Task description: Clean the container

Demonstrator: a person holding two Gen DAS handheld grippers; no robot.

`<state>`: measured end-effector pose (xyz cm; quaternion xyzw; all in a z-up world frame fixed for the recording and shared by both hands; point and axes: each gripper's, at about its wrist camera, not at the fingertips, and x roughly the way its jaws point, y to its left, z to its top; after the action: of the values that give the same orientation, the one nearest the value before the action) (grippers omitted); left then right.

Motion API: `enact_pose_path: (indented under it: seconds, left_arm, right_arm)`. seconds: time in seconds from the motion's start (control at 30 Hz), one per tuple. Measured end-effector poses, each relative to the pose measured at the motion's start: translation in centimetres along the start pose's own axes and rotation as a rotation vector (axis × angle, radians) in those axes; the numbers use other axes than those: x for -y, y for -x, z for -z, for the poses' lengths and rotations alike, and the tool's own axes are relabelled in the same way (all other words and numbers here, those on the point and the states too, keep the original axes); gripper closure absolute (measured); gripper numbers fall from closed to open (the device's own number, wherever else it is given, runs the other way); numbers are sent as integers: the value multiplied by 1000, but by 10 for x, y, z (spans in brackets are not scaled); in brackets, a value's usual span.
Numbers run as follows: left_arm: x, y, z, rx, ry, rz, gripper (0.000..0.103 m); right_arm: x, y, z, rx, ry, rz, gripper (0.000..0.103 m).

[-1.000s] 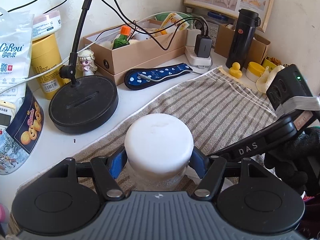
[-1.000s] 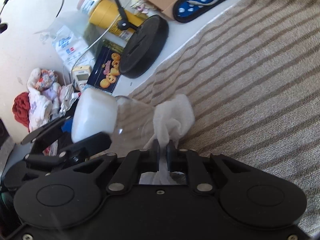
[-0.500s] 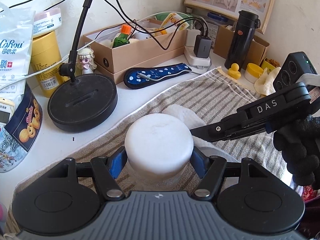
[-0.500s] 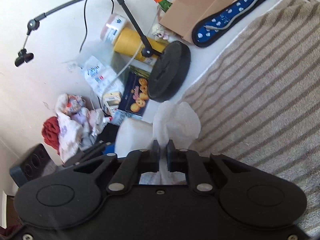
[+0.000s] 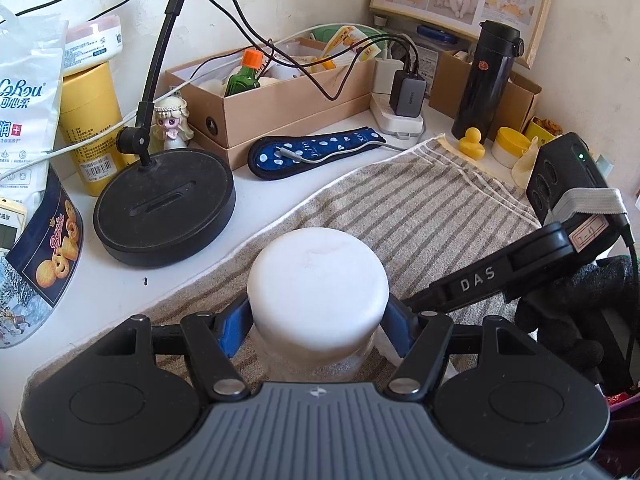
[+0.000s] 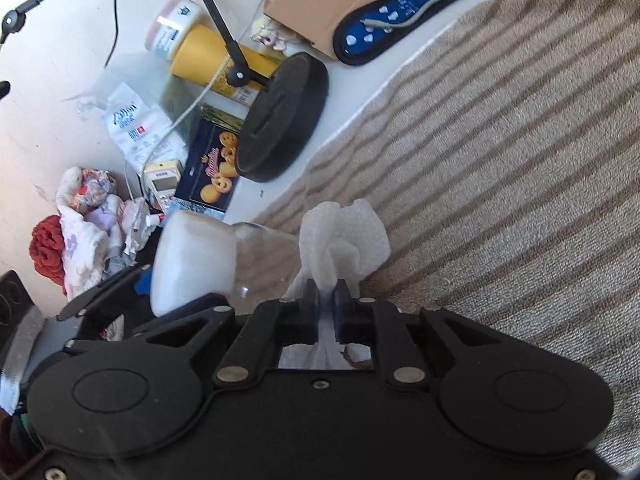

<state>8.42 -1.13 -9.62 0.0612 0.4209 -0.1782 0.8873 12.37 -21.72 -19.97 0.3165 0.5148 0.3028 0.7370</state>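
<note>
A clear container [image 6: 264,256] with a white lid [image 5: 318,284] is tilted above the striped towel [image 5: 420,216]. My left gripper [image 5: 316,320] is shut on it, its blue pads [image 5: 234,322] pressing just below the lid on both sides. My right gripper [image 6: 326,300] is shut on a crumpled white tissue [image 6: 348,236]. The tissue rests against the clear wall of the container, right of the lid [image 6: 192,260]. In the left wrist view a black finger [image 5: 476,280] of the right gripper reaches in from the right, its tip hidden behind the lid.
A round black lamp base [image 5: 164,204] and a cookie tin [image 5: 52,248] sit left of the towel. Behind it lie a blue dotted pouch [image 5: 316,152], a cardboard box [image 5: 280,96], a power strip and a black flask [image 5: 486,80]. A yellow duck [image 5: 472,142] stands at the back right.
Half a second ago the right gripper held the tissue up beside the lid. It has come back down along the container's right side. The left gripper has kept still.
</note>
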Motion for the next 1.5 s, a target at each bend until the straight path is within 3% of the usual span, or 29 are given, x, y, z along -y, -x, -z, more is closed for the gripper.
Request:
enact_pose_path:
  seconds: [1.03, 1.37, 1.5]
  left_arm:
    - [-2, -4, 2, 34, 17, -32, 35]
    - [0, -1, 5, 44, 34, -50, 36]
    - [-7, 6, 5, 54, 75, -49, 36]
  right_arm:
    - [-11, -8, 7, -72, 95, 30, 96]
    - [-35, -14, 24, -147, 189, -41, 96]
    - [-28, -11, 25, -141, 132, -67, 96]
